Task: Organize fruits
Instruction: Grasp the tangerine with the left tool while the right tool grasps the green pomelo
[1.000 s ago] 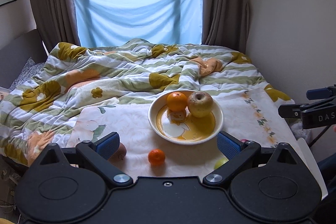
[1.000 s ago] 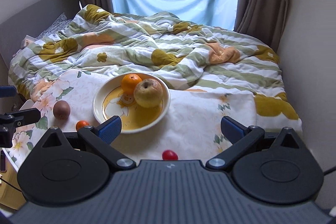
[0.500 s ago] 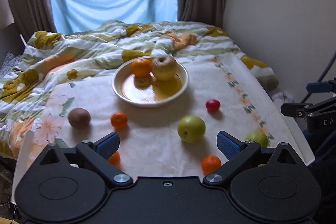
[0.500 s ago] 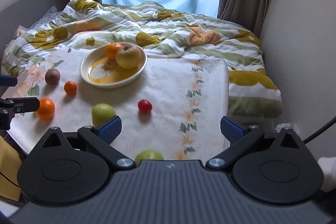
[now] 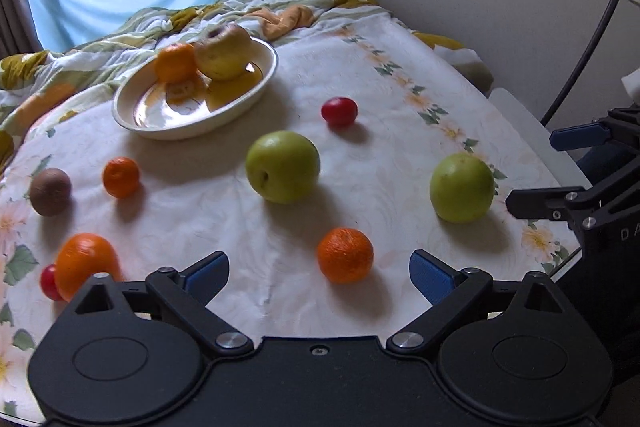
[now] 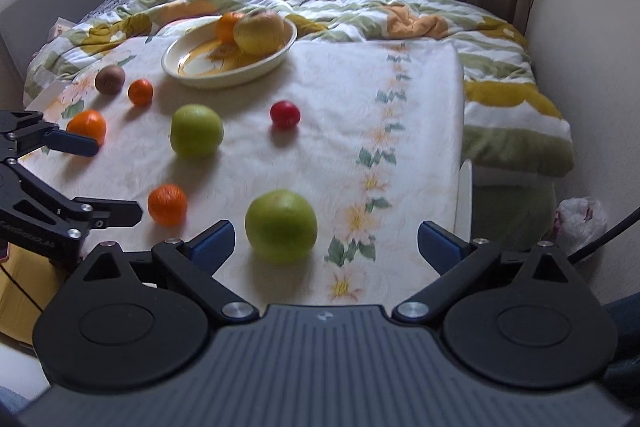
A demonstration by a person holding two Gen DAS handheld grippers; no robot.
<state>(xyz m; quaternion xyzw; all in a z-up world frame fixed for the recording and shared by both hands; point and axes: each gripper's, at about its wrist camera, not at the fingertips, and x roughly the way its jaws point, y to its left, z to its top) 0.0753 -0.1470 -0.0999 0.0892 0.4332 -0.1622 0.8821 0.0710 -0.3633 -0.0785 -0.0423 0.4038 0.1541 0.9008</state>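
Observation:
On the floral cloth, a cream bowl (image 5: 196,131) holds an orange (image 5: 175,63) and a yellowish apple (image 5: 224,51). Loose fruit lies around it: two green apples (image 5: 283,167) (image 5: 461,187), a red fruit (image 5: 339,111), a small orange (image 5: 121,177) and a kiwi (image 5: 50,185). My left gripper (image 5: 319,275) hovers low over a near orange (image 5: 345,254). Its jaws are closing, with the pads clear of the fruit. My right gripper (image 6: 326,241) stands open around the nearer green apple (image 6: 281,225) without touching it.
A rumpled flowered quilt (image 6: 360,3) fills the far side of the bed. A wall runs along the right, and curtains flank the window. Another orange (image 5: 86,263) and a red fruit (image 5: 48,281) lie at the cloth's left edge. A plastic bag (image 6: 578,223) lies on the floor.
Both grippers have dropped and come close over the cloth, so the loose fruit now fills the views. The left jaws stand slightly narrower than before.

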